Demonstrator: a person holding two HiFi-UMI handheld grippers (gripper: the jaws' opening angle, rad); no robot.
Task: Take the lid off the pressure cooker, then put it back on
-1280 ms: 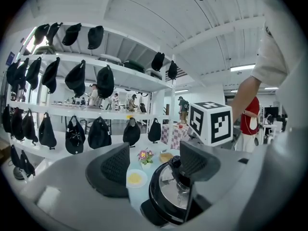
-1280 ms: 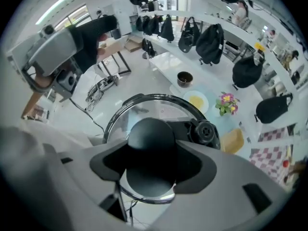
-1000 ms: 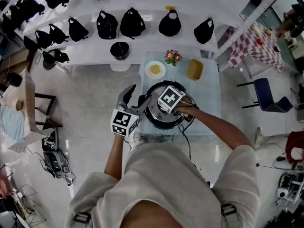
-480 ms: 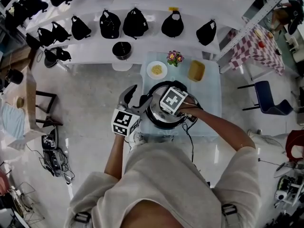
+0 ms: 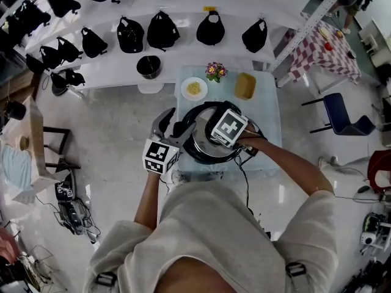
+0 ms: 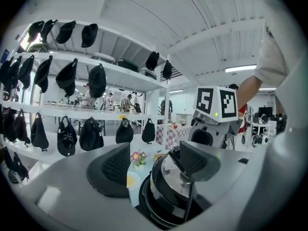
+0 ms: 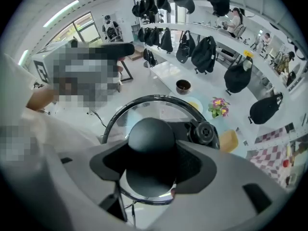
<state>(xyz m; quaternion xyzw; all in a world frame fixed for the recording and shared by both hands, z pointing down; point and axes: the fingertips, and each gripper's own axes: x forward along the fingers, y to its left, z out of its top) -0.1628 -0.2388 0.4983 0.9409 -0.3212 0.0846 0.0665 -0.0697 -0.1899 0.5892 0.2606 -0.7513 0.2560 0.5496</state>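
Jaws of the right gripper (image 7: 154, 170) clasp the lid knob (image 7: 150, 137).

Surroundings noted at my table (image 5: 267, 102).
Plate (image 5: 194, 89), flowers (image 5: 214, 72) and yellow container (image 5: 245, 86) line its far edge; black caps (image 5: 162, 30) hang along shelves (image 5: 183, 57) behind.

Obstructed and unresolved items.
Head view: the marker cube (image 5: 228, 127) of the right gripper (image 7: 152, 163) covers the lid knob (image 7: 150, 137) entirely. Right gripper view: the lid (image 7: 144, 109) screens the pressure cooker (image 6: 163, 196) beneath. Left gripper view: the cooker's base is hidden behind the left gripper (image 6: 155, 165). Food on the white plate (image 5: 186, 90): too small to identify.
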